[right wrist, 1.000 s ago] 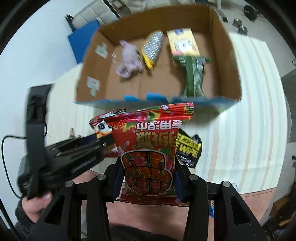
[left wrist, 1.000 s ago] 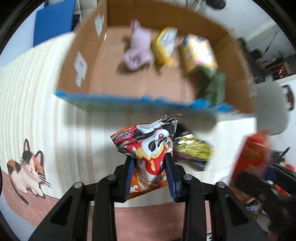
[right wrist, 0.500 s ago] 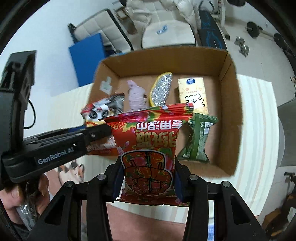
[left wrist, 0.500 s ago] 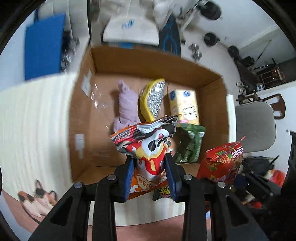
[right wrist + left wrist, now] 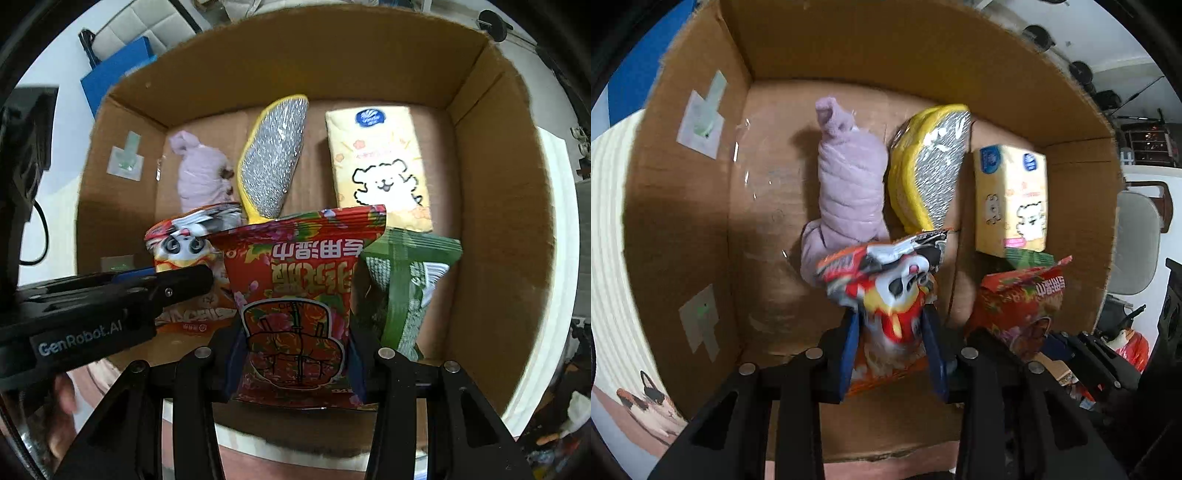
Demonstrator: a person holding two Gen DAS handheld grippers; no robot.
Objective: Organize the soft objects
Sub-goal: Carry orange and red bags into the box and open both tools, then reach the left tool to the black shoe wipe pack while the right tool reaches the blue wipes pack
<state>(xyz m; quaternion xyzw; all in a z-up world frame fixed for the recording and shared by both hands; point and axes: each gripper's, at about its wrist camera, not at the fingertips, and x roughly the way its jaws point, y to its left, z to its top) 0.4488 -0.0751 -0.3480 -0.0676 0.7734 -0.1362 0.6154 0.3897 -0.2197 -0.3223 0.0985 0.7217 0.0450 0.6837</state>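
Observation:
My left gripper (image 5: pixel 890 328) is shut on an orange panda snack bag (image 5: pixel 886 288) and holds it inside the cardboard box (image 5: pixel 683 206), near the front. My right gripper (image 5: pixel 295 350) is shut on a red snack bag (image 5: pixel 295 295) and holds it over the box's (image 5: pixel 509 236) front middle. The panda snack bag (image 5: pixel 184 251) and the left gripper show at the left of the right wrist view. The red bag (image 5: pixel 1019 299) shows at the right of the left wrist view.
In the box lie a rolled lilac cloth (image 5: pixel 849 184), a yellow and silver sponge (image 5: pixel 931 166), a yellow tissue pack (image 5: pixel 1012 199) and a green packet (image 5: pixel 406 288). The box stands on a striped table (image 5: pixel 605 236) with a cat picture (image 5: pixel 653 402).
Both grippers have moved forward and down, from in front of the box to inside it, each still holding its bag. The box now fills both views.

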